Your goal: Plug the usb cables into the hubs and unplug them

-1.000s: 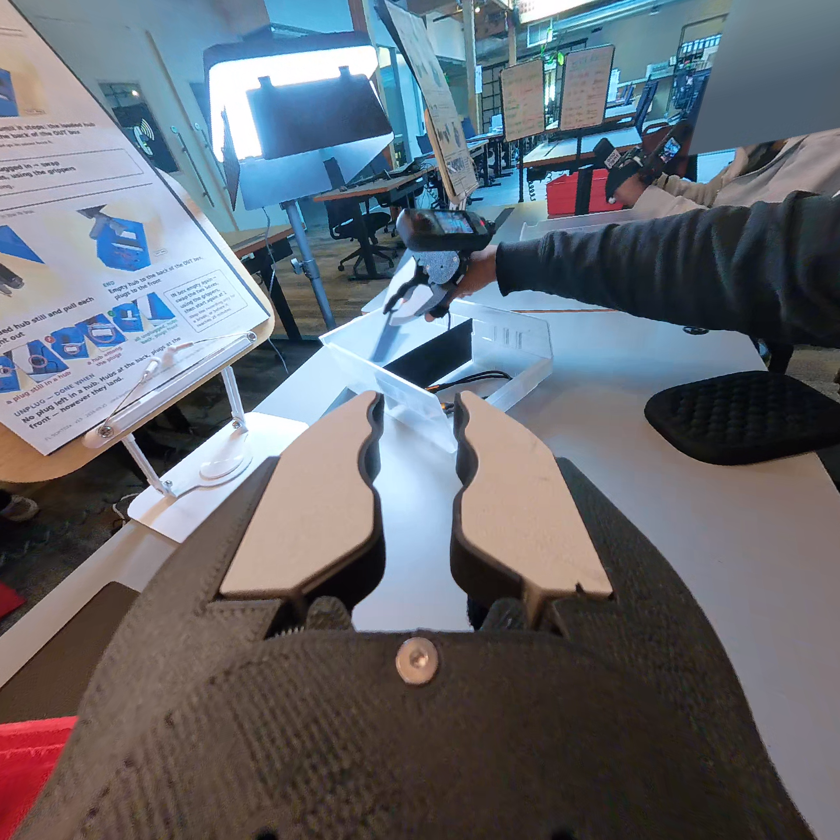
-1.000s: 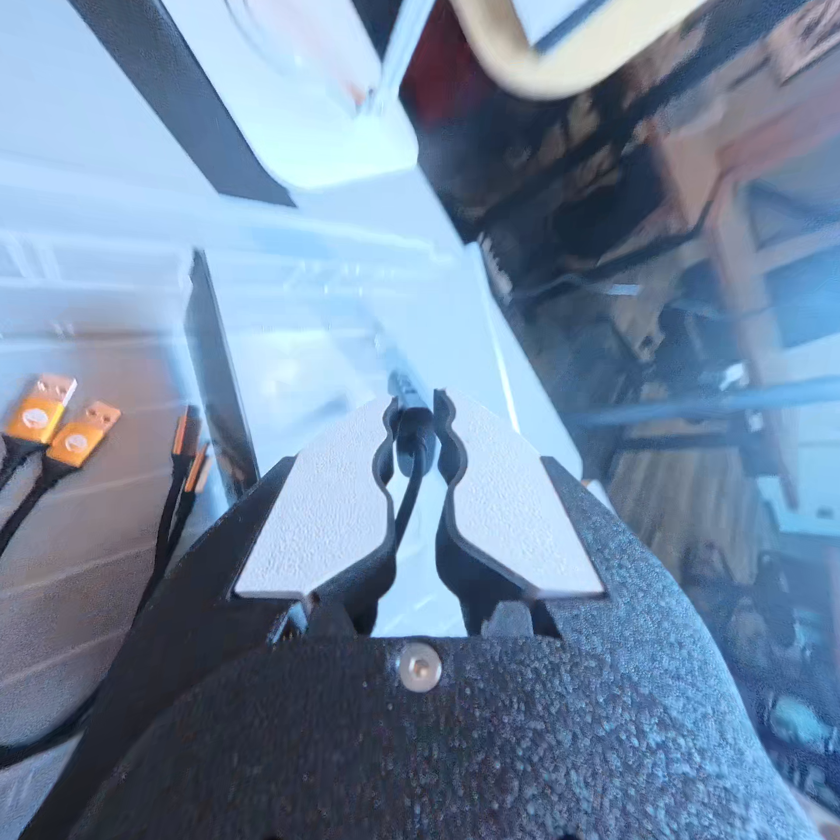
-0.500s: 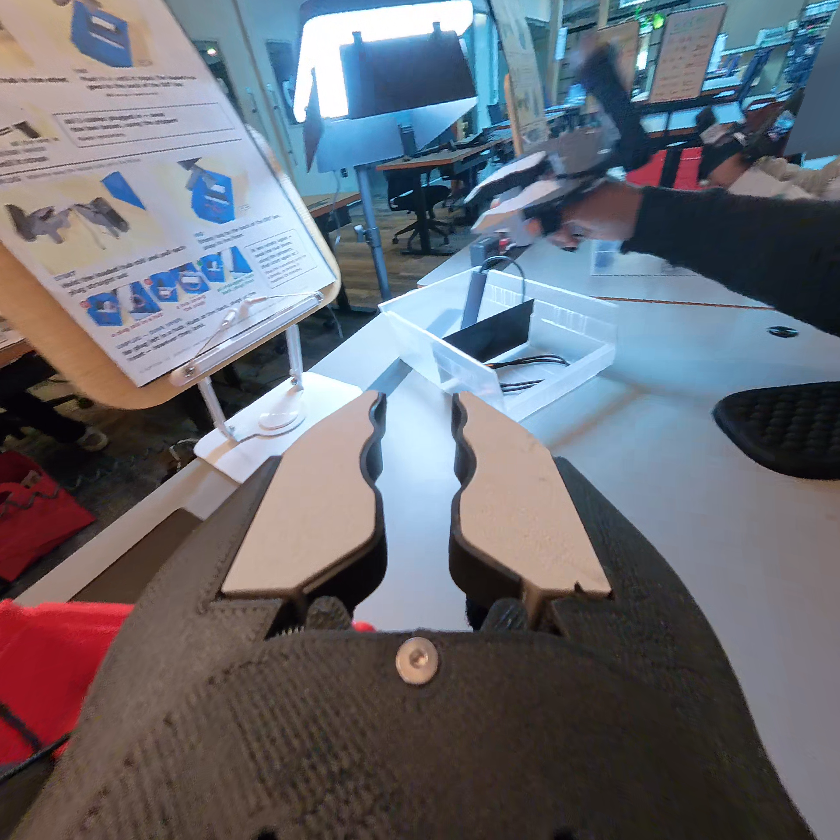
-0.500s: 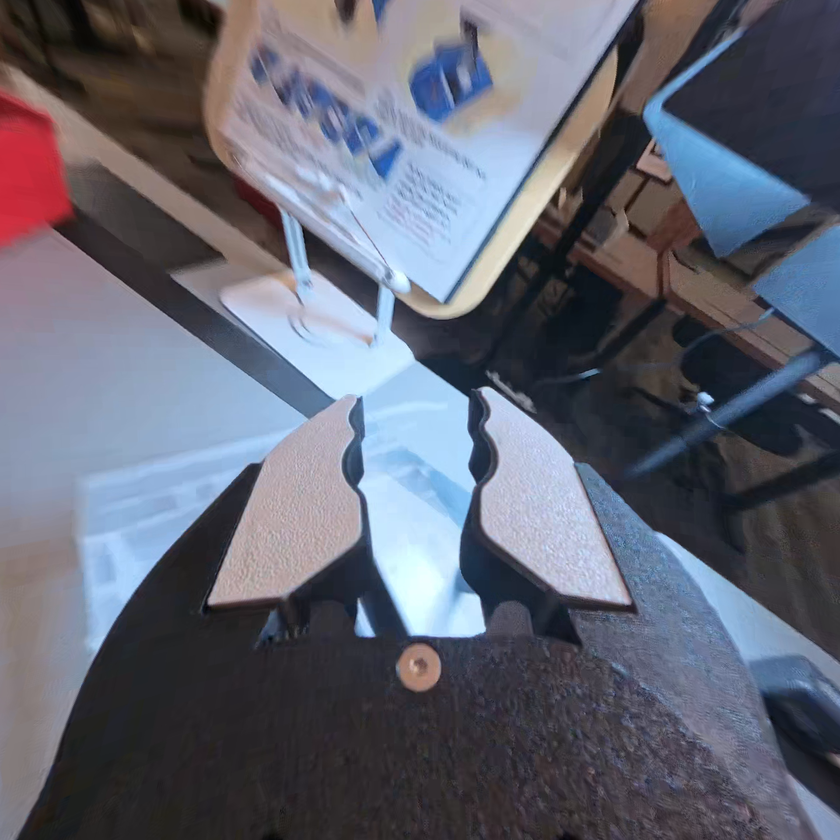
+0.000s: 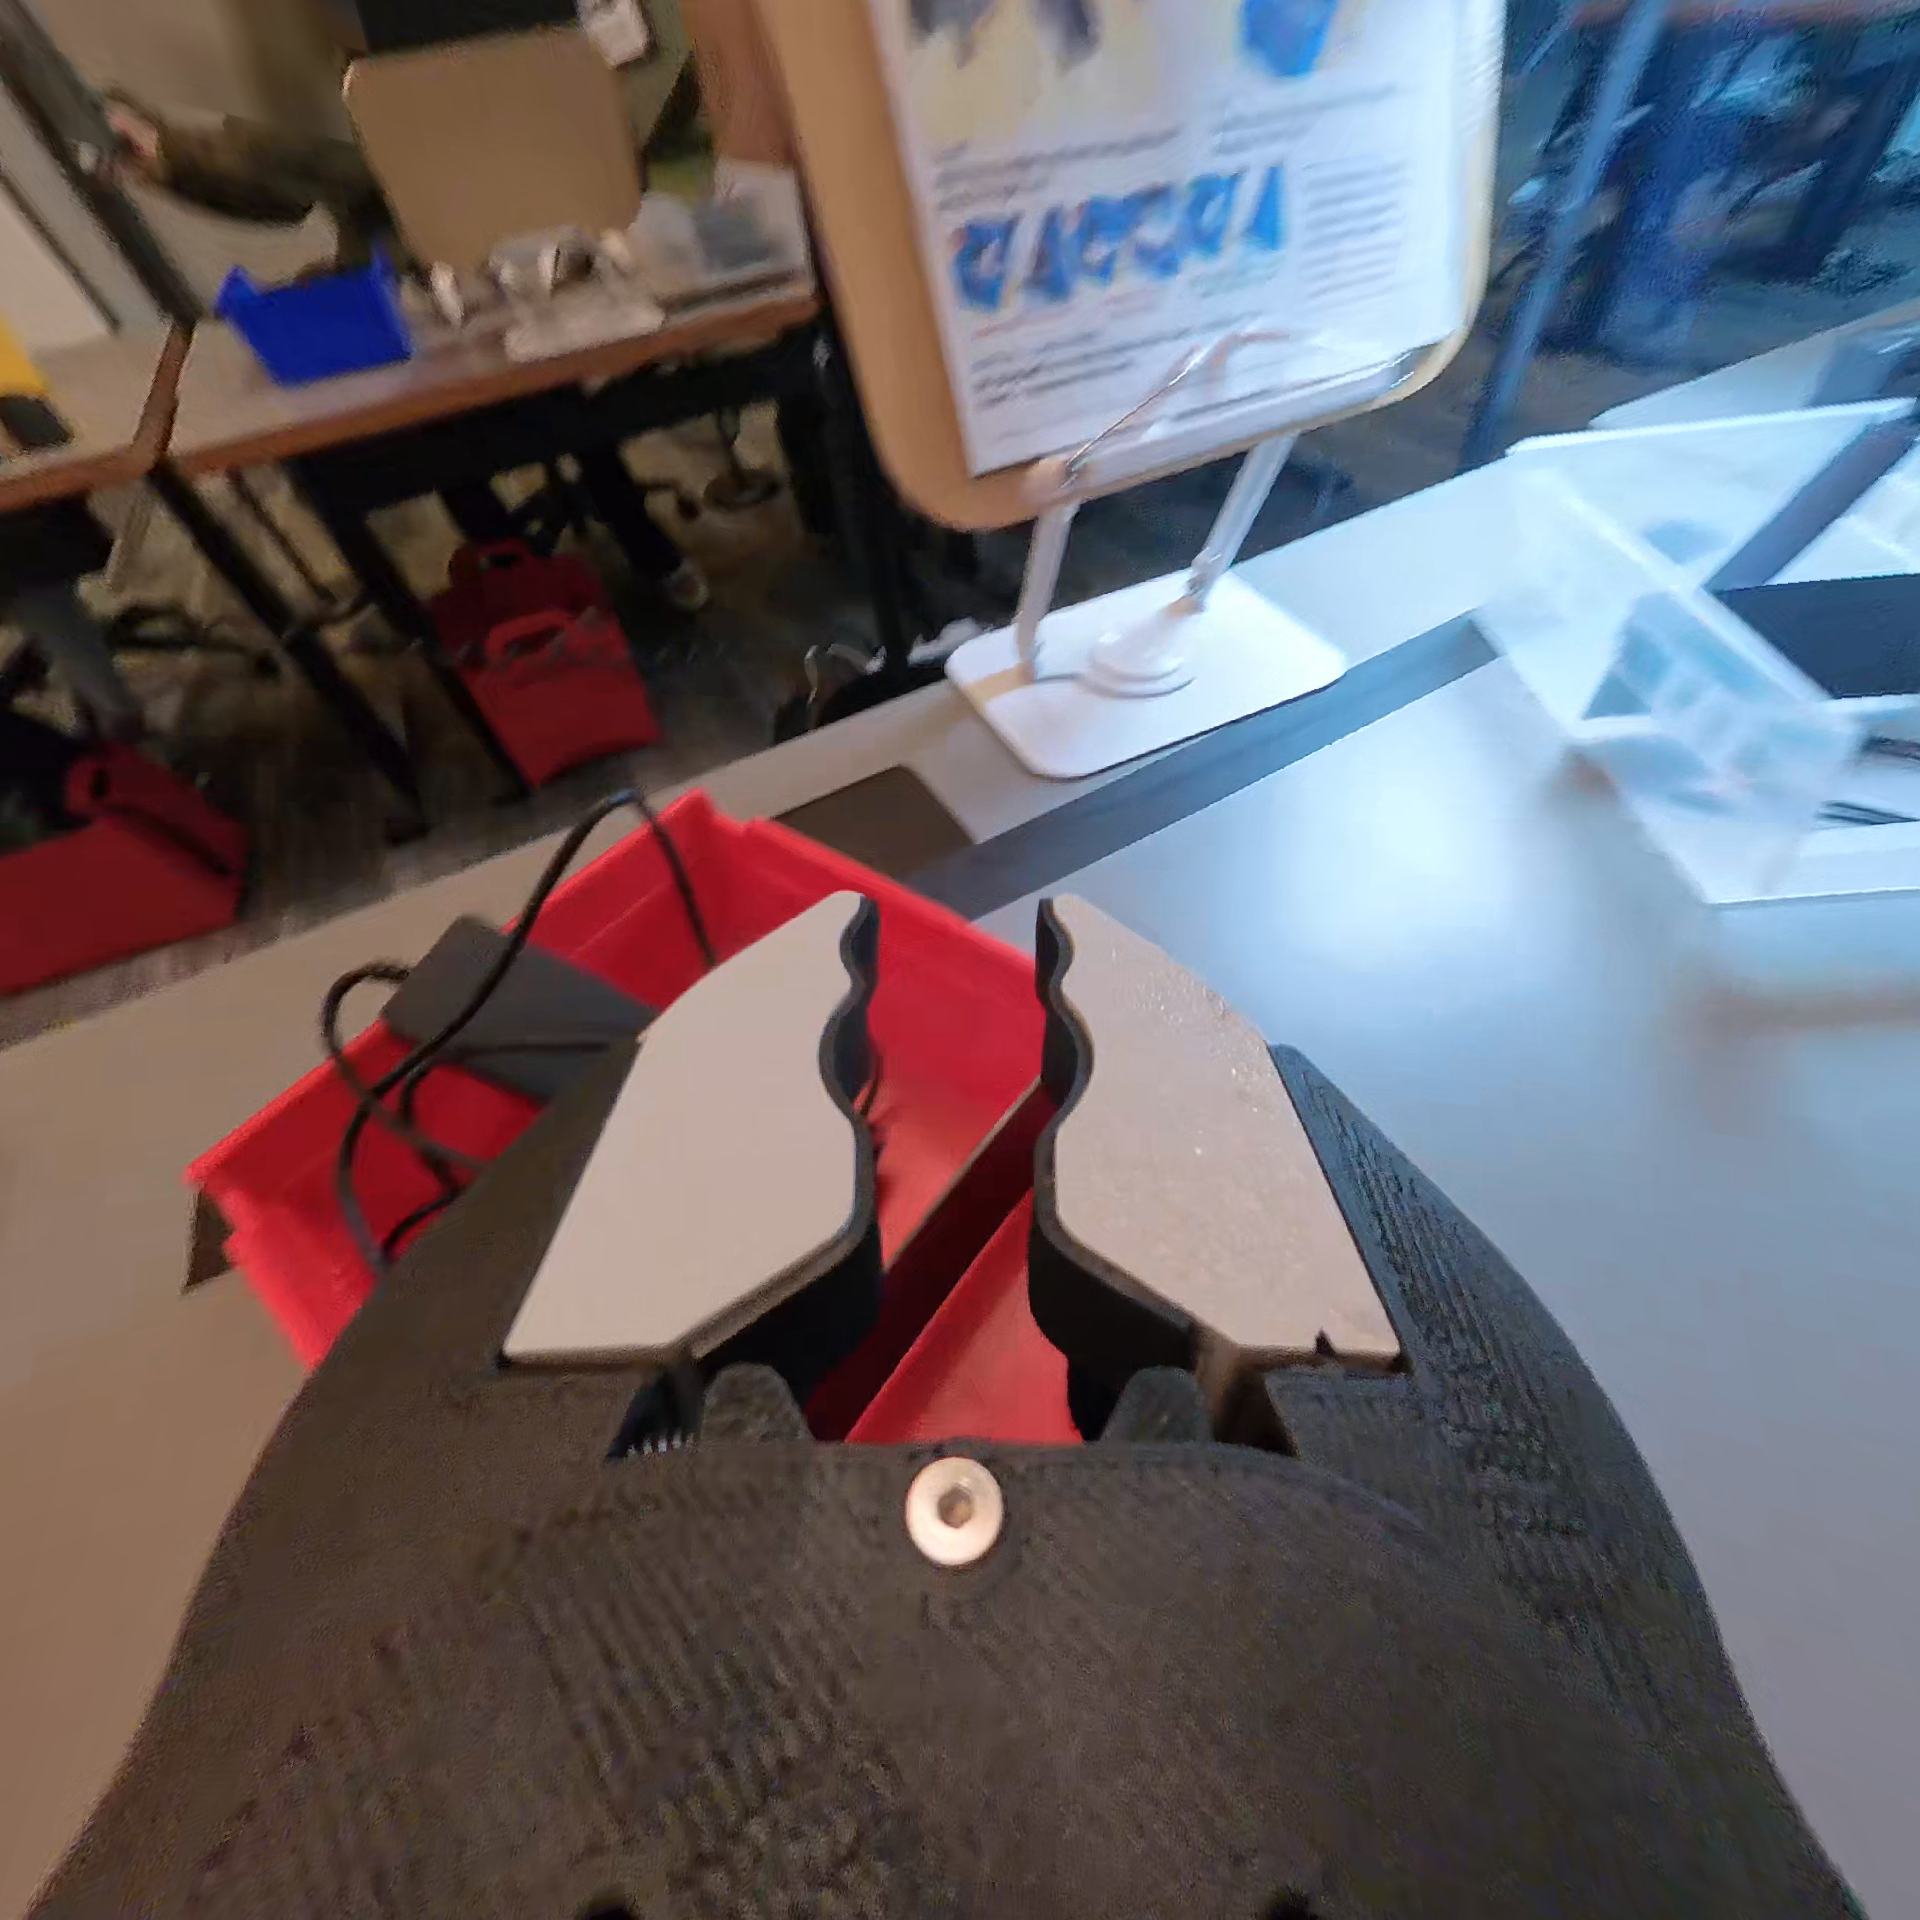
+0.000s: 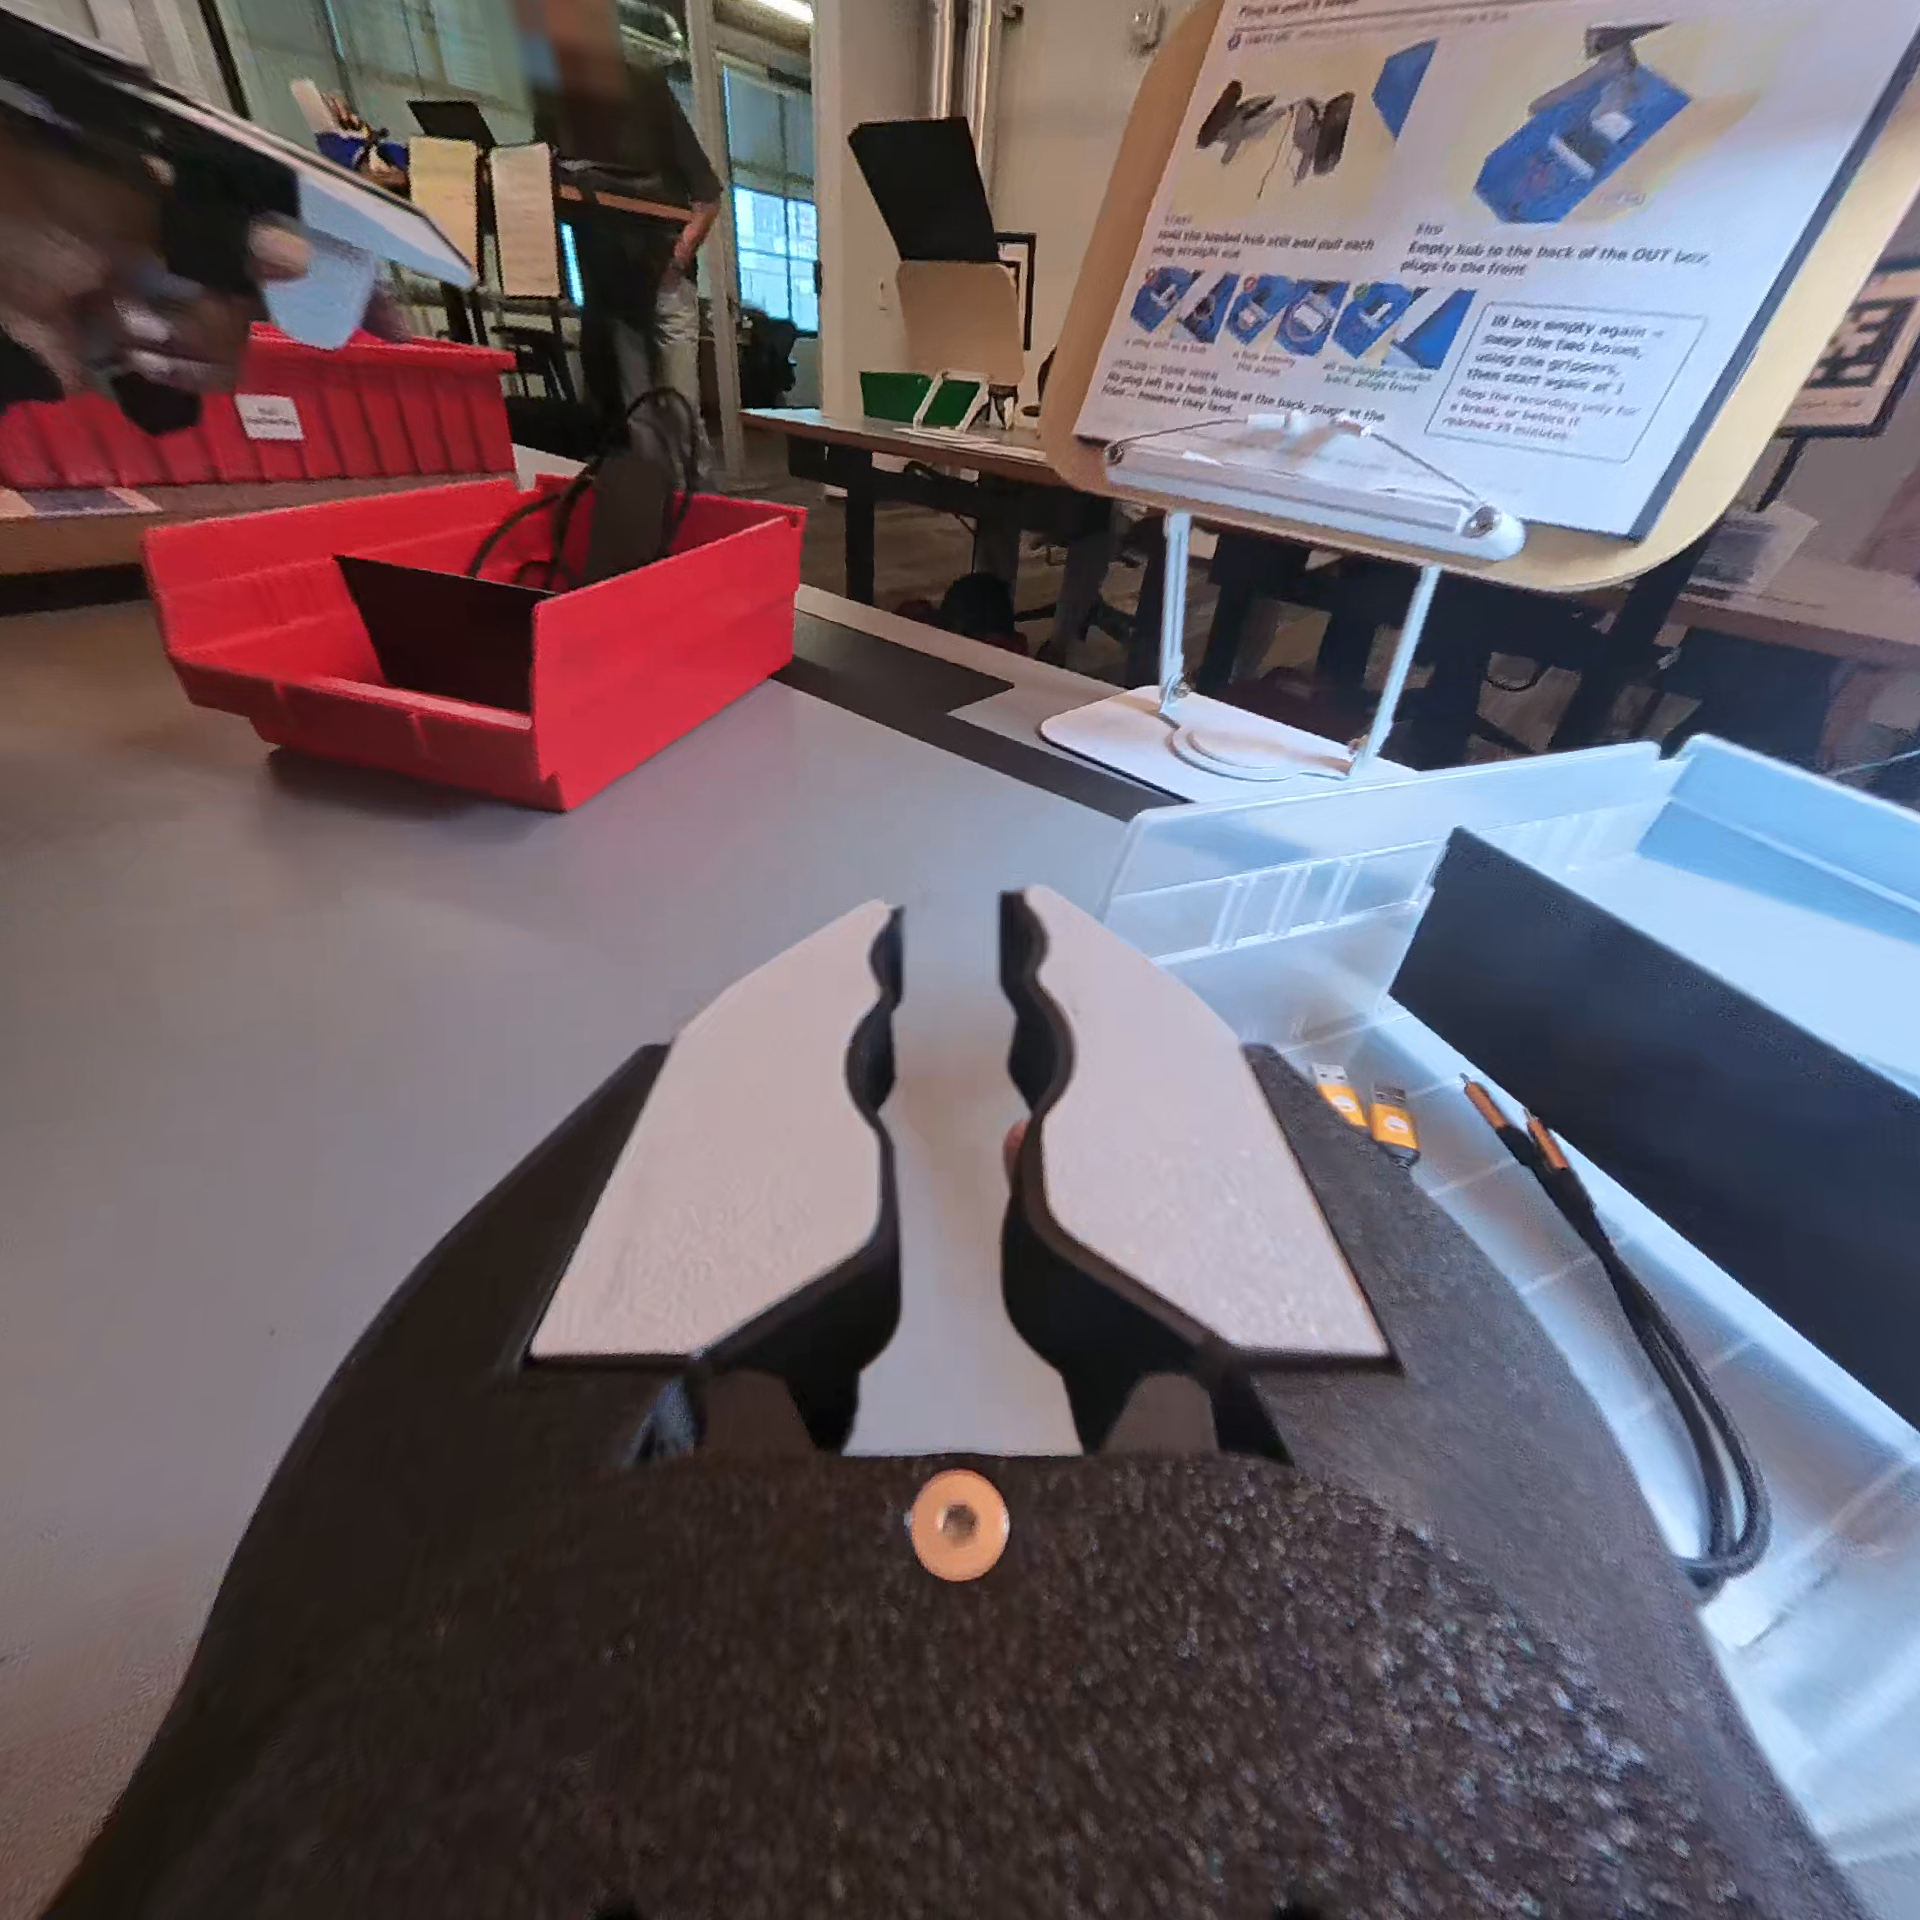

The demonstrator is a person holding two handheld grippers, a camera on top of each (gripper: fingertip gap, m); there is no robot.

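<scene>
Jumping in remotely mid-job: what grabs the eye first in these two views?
The red bin on the grey table, with a black hub and its cable inside, under the open left gripper. To the right, orange-tipped cables lie in the clear bin, beside the empty right gripper.

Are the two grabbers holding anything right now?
No. The left gripper is open above the red bin, and the right gripper is open over the grey table. Both are empty.
</scene>
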